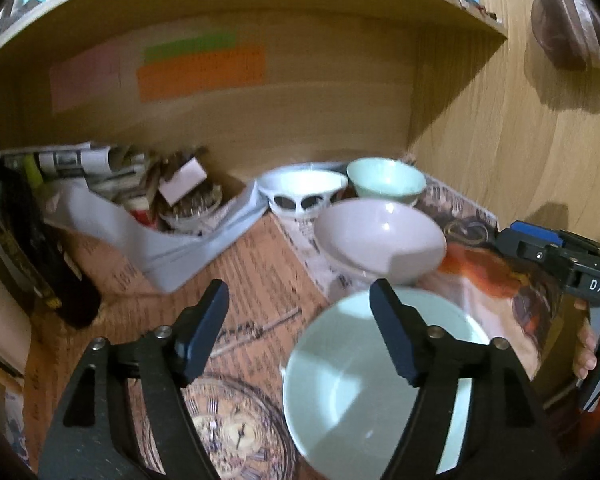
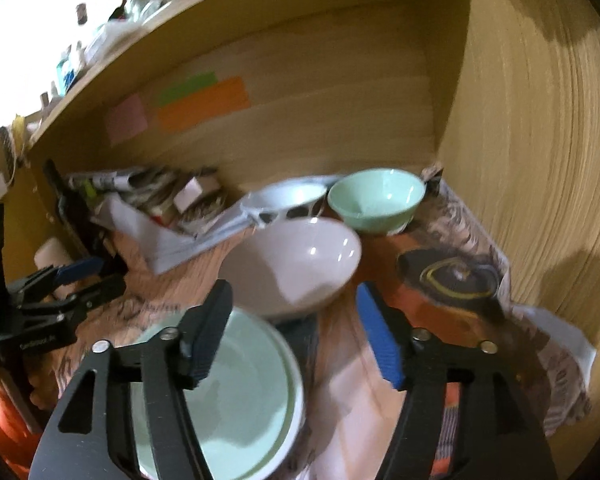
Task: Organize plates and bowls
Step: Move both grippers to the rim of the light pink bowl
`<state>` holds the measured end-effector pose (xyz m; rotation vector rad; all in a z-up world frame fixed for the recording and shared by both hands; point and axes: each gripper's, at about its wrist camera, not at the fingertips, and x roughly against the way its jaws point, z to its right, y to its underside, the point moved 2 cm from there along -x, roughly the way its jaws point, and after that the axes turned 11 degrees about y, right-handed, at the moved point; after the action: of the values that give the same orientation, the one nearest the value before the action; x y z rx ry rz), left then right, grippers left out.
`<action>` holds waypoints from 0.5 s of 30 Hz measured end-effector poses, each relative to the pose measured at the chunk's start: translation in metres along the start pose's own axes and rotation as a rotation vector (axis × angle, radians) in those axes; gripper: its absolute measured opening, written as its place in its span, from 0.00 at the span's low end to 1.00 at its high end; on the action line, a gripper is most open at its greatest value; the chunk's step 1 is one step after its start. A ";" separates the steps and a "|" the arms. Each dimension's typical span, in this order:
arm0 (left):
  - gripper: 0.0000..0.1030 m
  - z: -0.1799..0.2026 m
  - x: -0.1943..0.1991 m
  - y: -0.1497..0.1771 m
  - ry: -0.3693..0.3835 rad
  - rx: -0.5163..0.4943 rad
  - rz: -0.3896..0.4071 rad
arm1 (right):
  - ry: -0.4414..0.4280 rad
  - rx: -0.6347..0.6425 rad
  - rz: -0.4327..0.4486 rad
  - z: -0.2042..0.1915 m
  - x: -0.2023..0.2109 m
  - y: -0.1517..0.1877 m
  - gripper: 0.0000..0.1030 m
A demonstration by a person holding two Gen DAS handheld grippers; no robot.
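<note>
Green plate (image 1: 364, 392) beneath spread right-hand jaws.

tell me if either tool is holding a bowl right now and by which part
Nothing is held. The left tool and right tool are both open, hovering over the pale green bowl without gripping its rim.

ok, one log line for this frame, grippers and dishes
left gripper: open, empty | right gripper: open, empty | near: green plate | behind: pink bowl, patterned white bowl, green bowl
</note>
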<state>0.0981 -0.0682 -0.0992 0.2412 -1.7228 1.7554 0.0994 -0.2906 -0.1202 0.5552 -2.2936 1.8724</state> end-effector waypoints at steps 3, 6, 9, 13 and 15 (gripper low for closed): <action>0.79 -0.001 -0.006 -0.010 0.009 0.009 0.015 | 0.018 0.002 0.017 0.003 -0.006 -0.008 0.67; 0.82 -0.002 -0.013 -0.019 0.017 0.021 0.022 | 0.012 -0.004 0.011 0.007 -0.015 -0.013 0.68; 0.82 -0.005 -0.025 -0.029 0.035 0.042 0.014 | 0.014 -0.005 0.003 0.010 -0.026 -0.018 0.68; 0.82 -0.009 -0.046 -0.039 0.053 0.062 -0.015 | 0.024 0.008 -0.018 0.012 -0.041 -0.019 0.69; 0.82 -0.011 -0.060 -0.042 0.055 0.071 -0.035 | 0.032 0.016 -0.032 0.013 -0.051 -0.019 0.69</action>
<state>0.1710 -0.0805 -0.0991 0.2503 -1.6104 1.7826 0.1547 -0.2962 -0.1223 0.5564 -2.2381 1.8731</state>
